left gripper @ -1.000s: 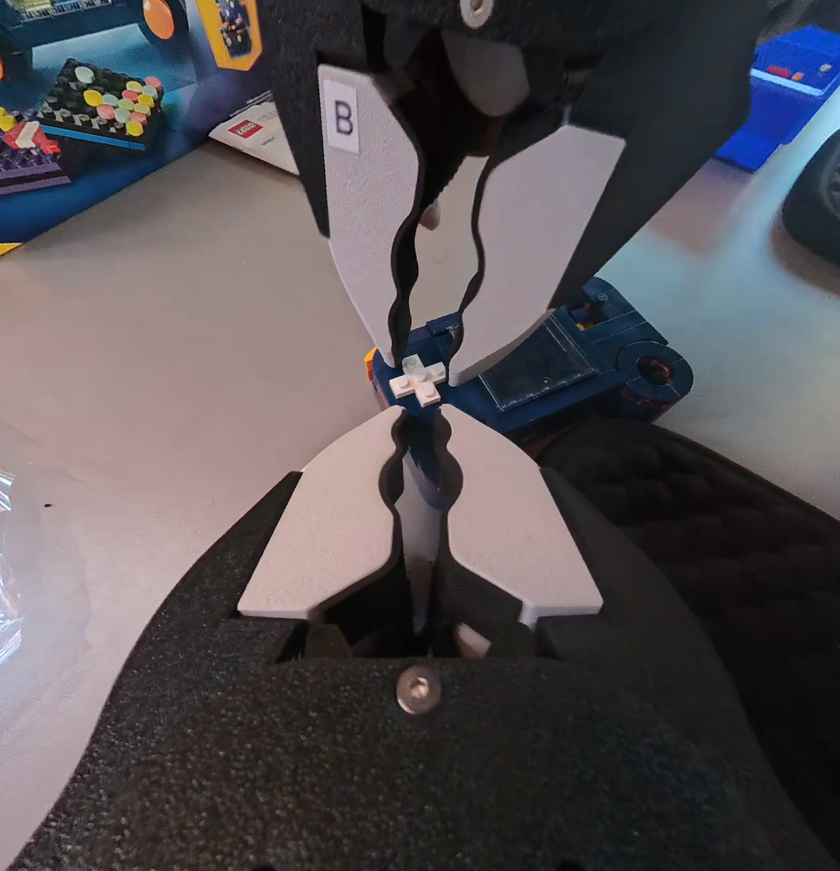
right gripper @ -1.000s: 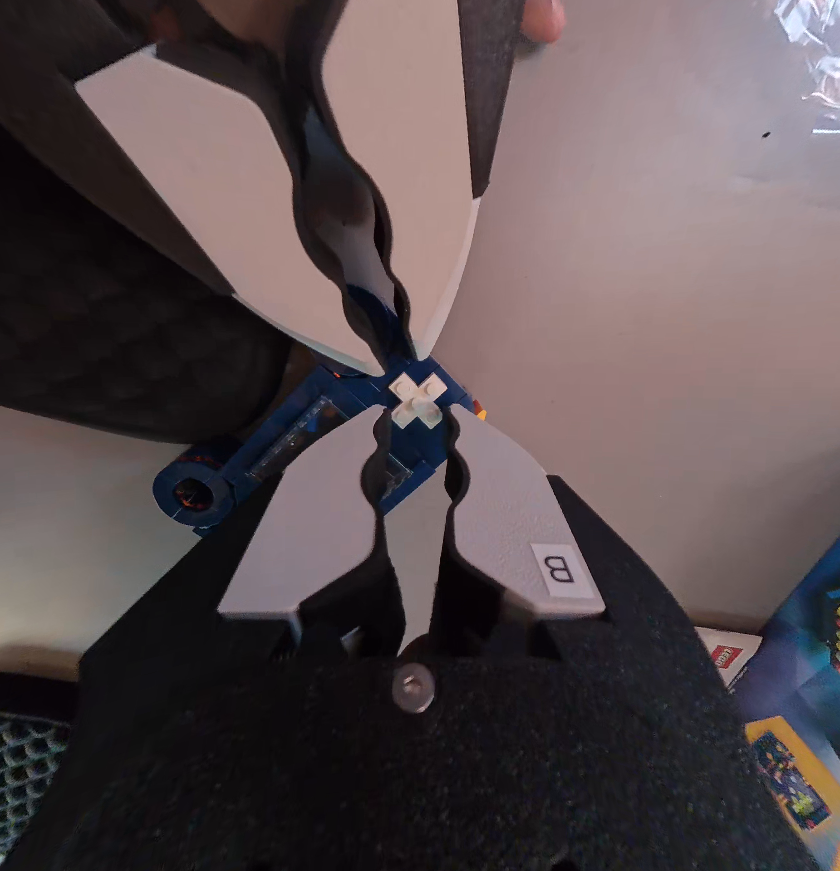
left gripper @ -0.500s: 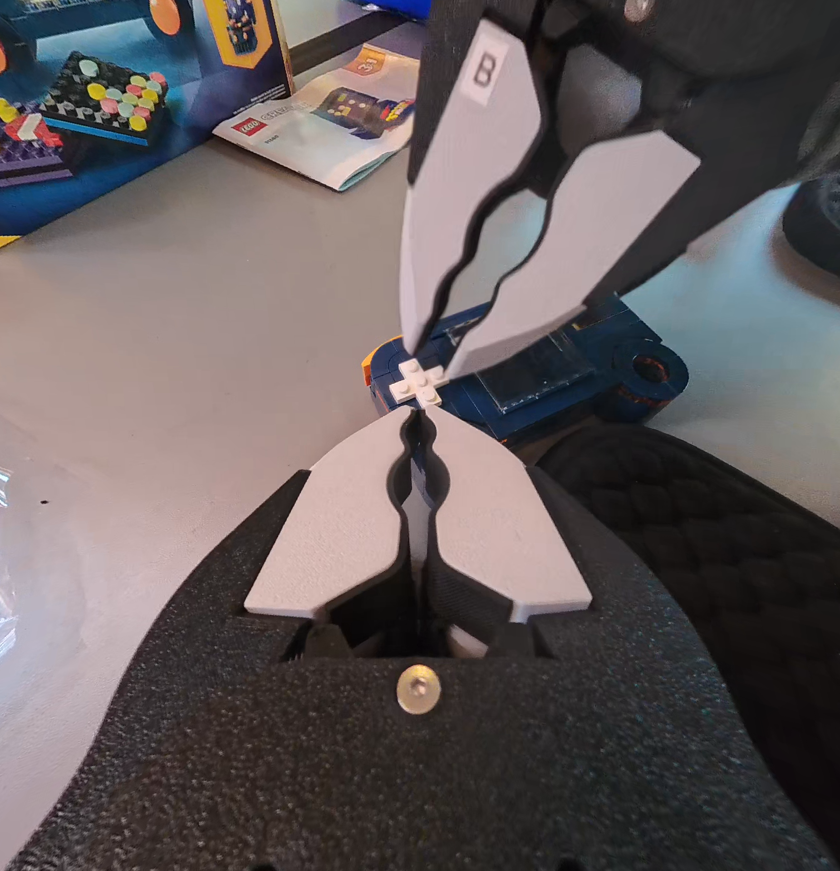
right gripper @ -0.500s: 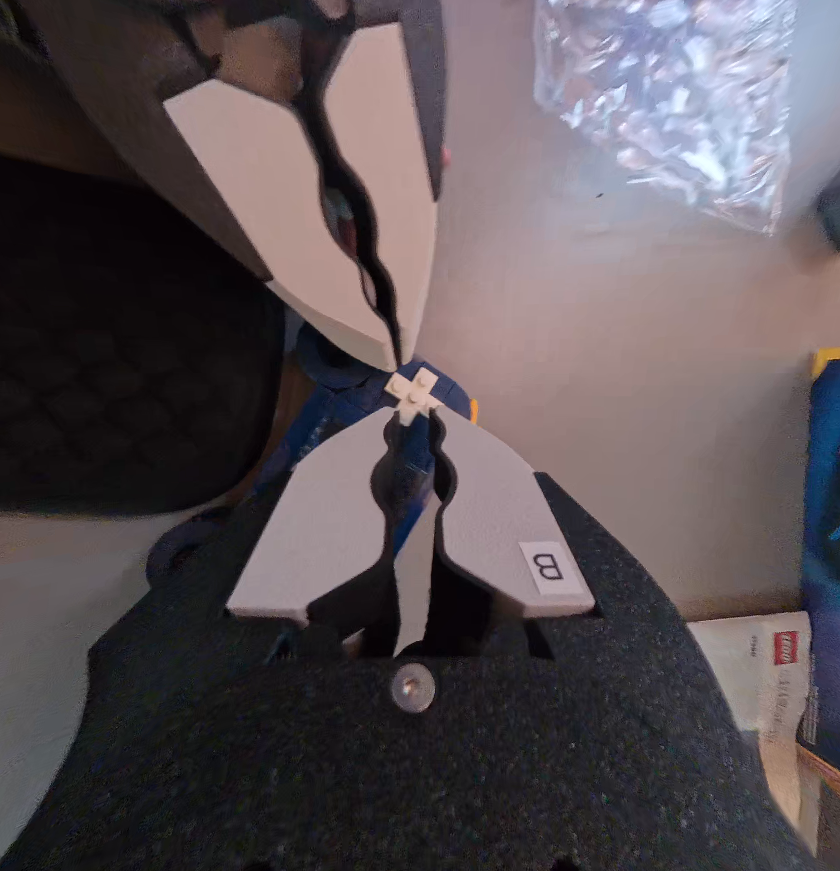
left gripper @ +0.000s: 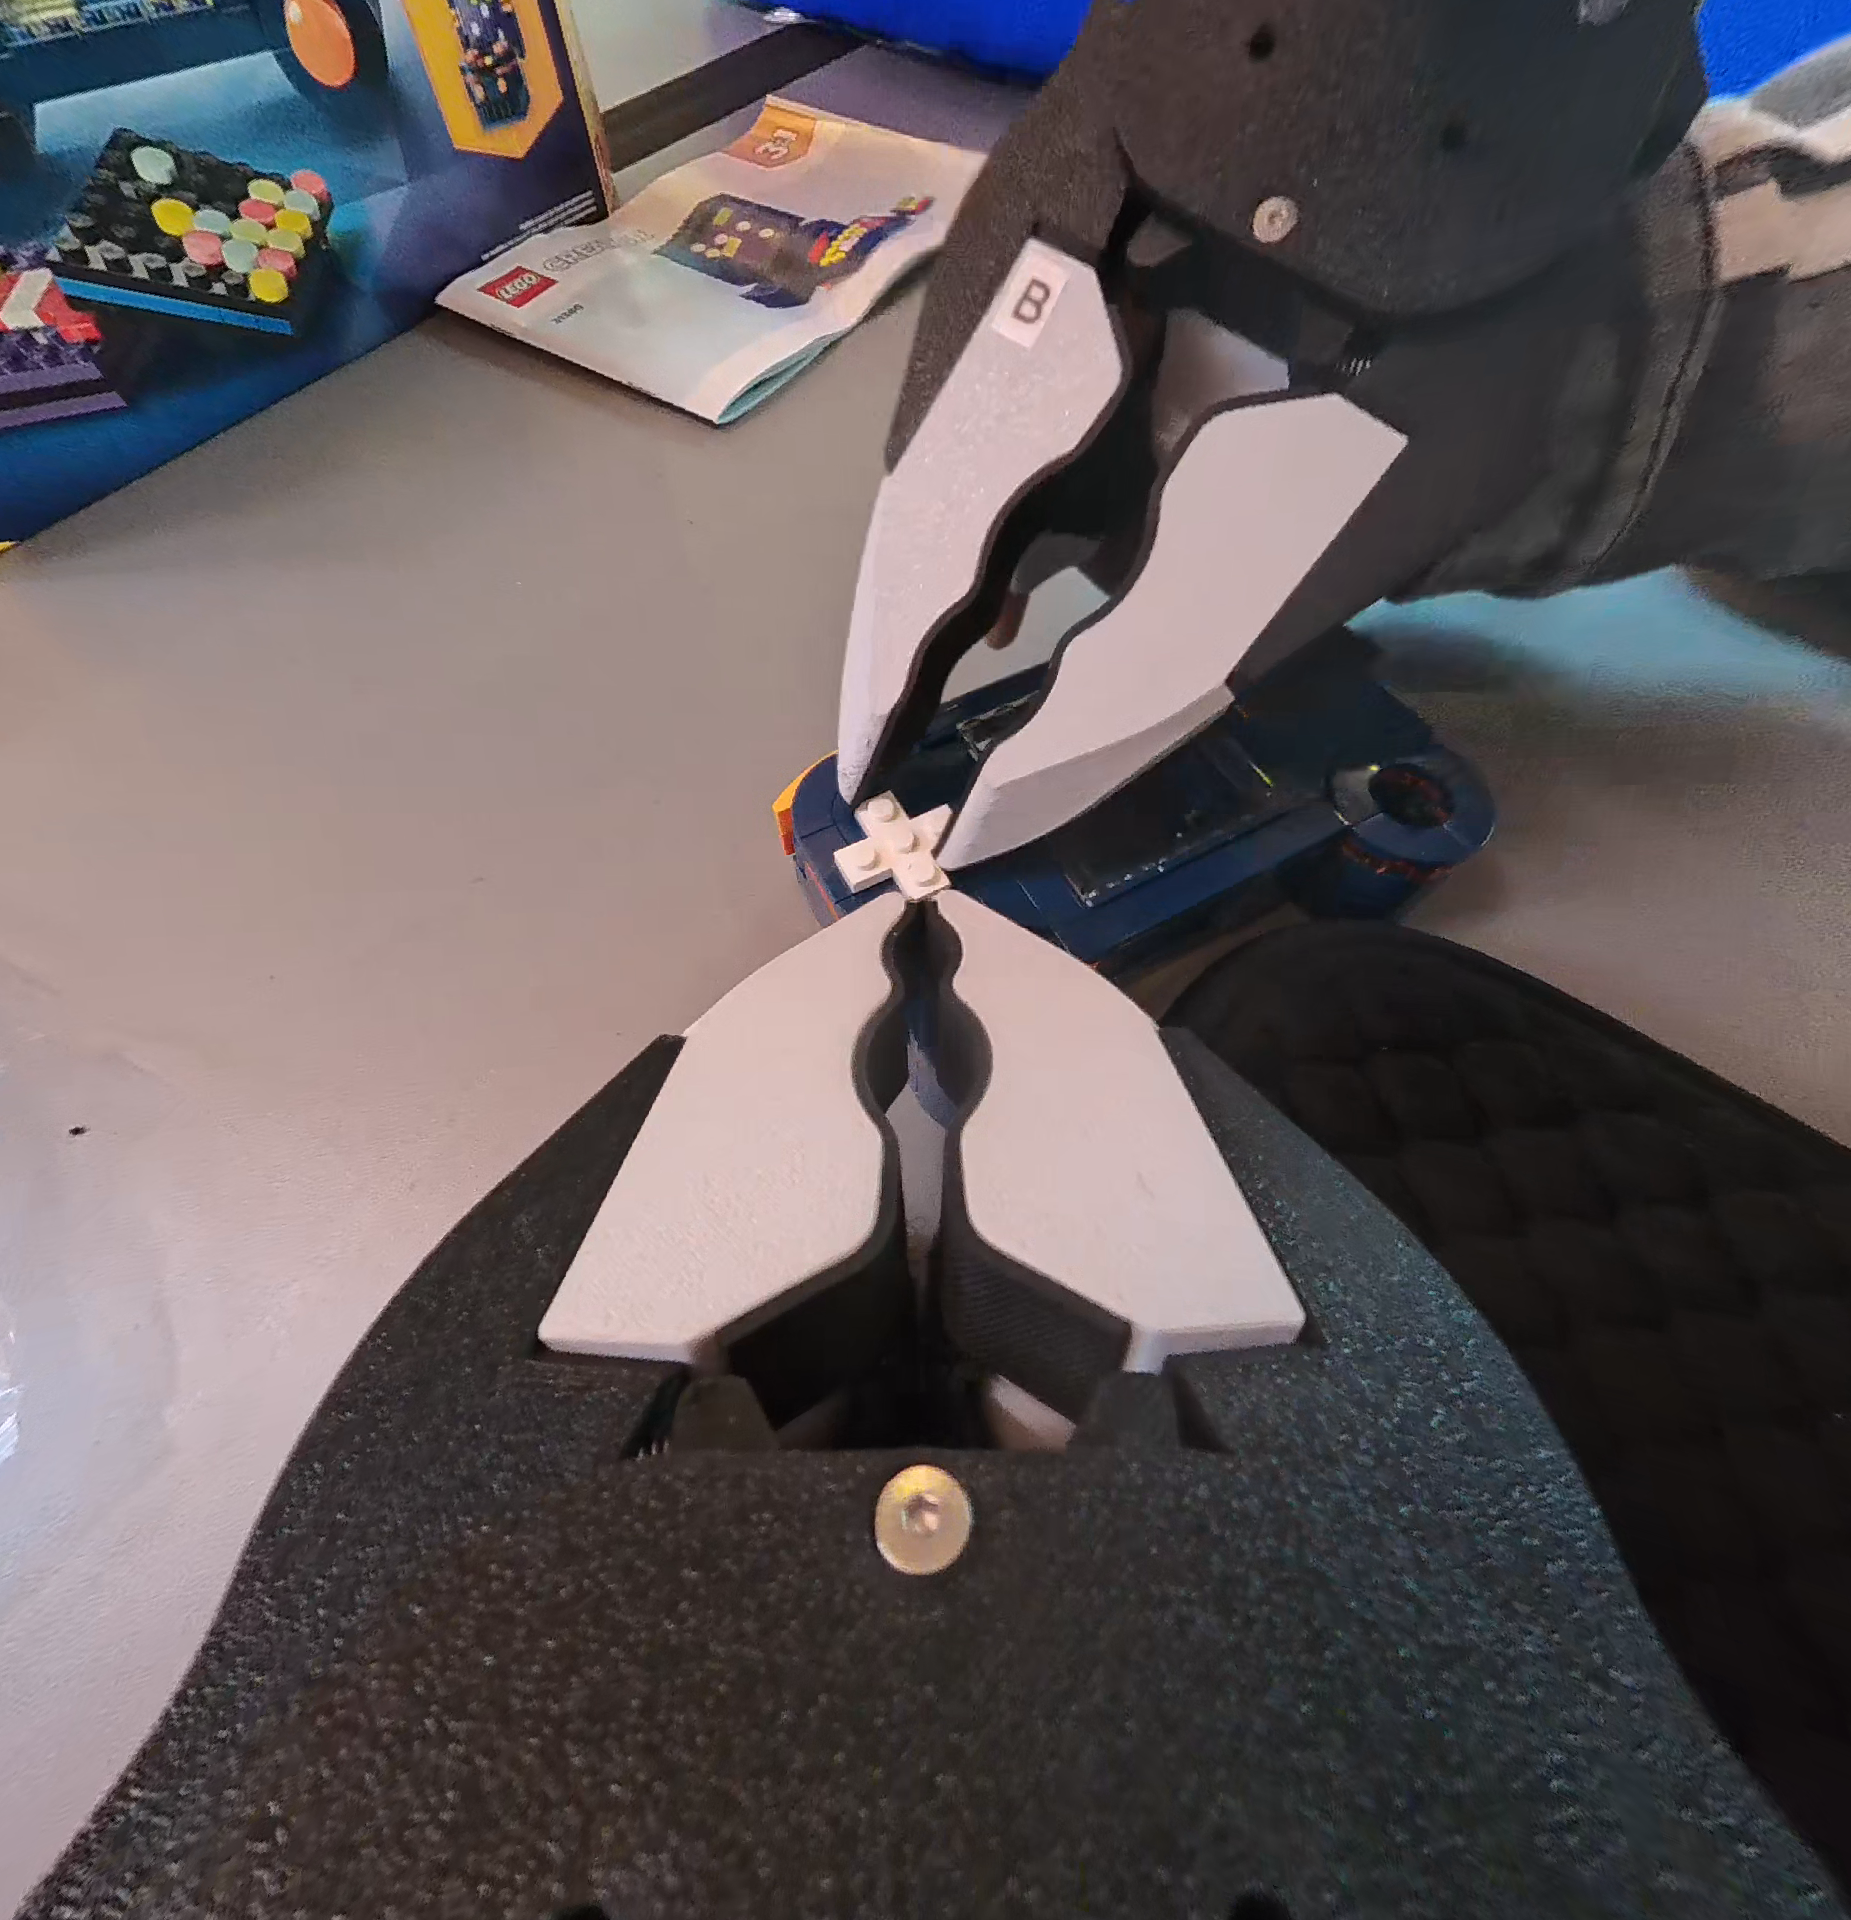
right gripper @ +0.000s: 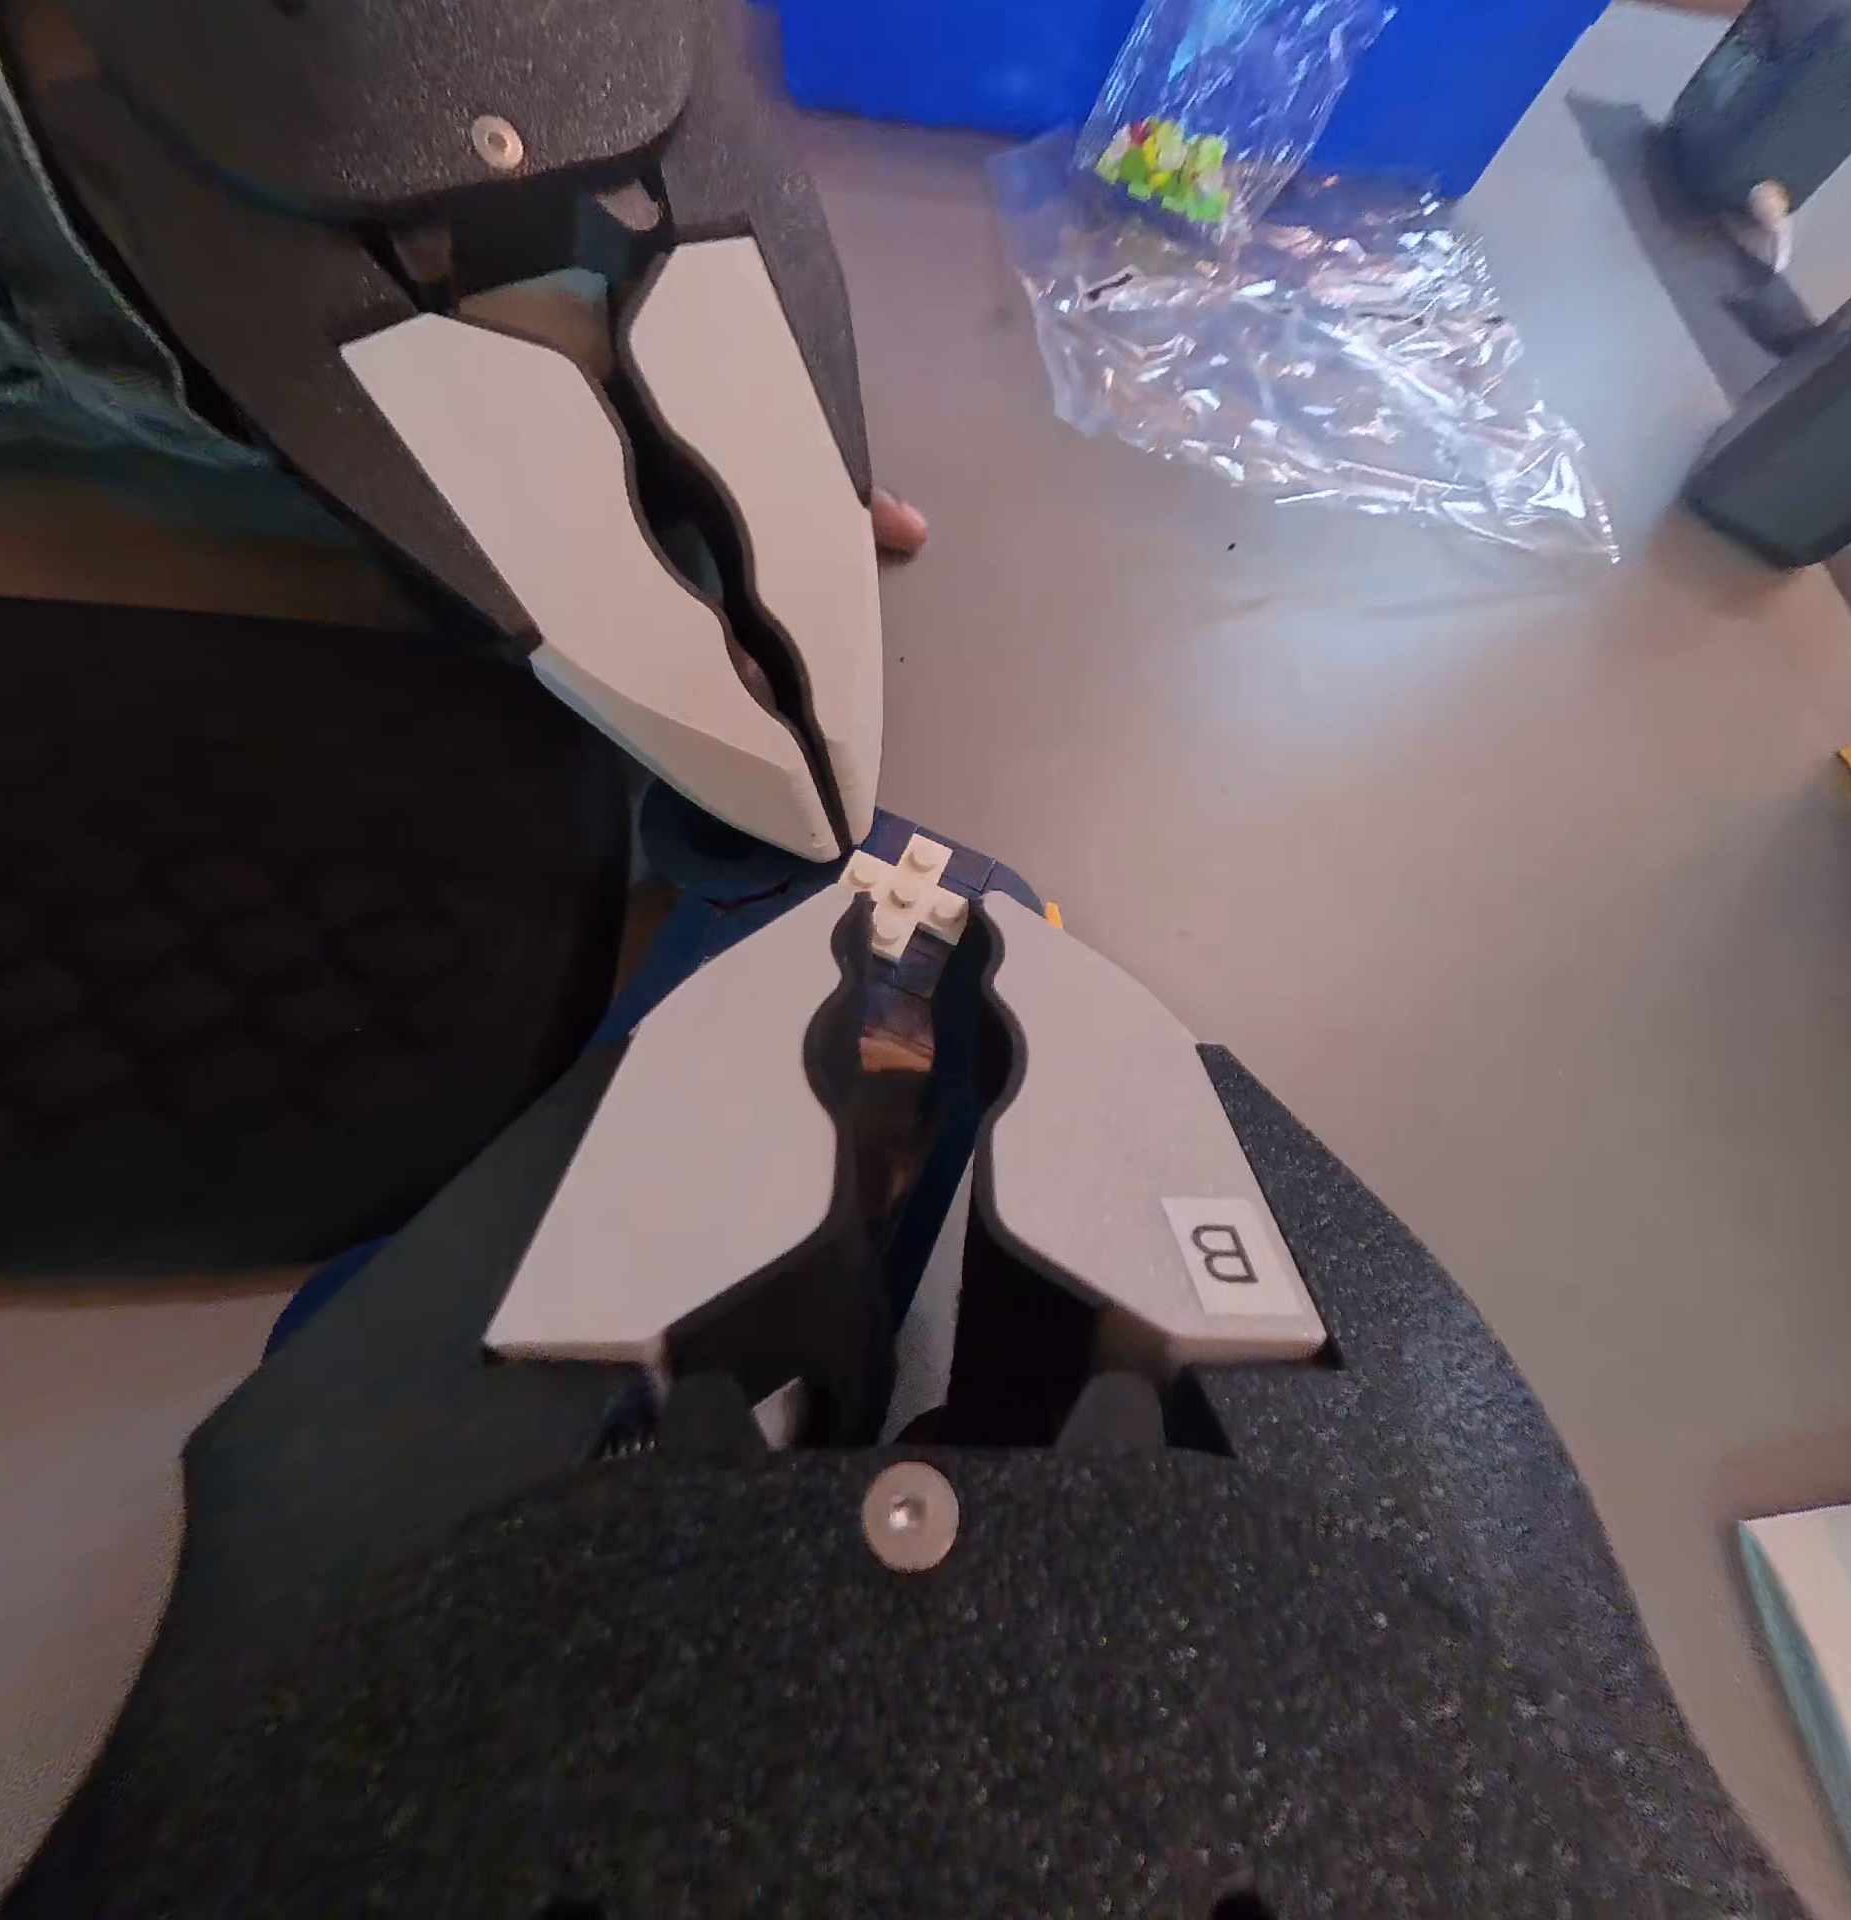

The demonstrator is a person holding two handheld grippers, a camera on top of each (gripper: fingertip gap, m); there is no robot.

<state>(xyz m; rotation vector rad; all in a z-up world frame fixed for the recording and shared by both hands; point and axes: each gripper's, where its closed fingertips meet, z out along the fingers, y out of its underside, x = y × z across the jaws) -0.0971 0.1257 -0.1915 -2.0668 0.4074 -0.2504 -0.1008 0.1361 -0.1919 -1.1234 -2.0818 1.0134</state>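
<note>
Materials and finishes, grey tabletop point(left gripper: 381, 727)

Smooth matt grey tabletop; white cross-shaped plastic plate point(left gripper: 895, 850), studded and glossy, on a dark blue glossy plastic brick model point(left gripper: 1160, 862); left gripper point(left gripper: 926, 914) and right gripper point(right gripper: 905, 914) with coarse-grained black bodies, matt pale grey finger faces point(left gripper: 755, 1164) and bright metal screws point(left gripper: 922, 1519); crinkled clear plastic bag point(right gripper: 1305, 364); glossy paper booklet point(left gripper: 692, 281); quilted black fabric pad point(left gripper: 1575, 1195).

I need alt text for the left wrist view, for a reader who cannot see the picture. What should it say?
Two grippers meet tip to tip over a white cross-shaped brick on a dark blue brick model on a grey table. The left gripper is shut at the brick's near arm; the right gripper is slightly open across the far arm. A booklet lies behind.
</note>
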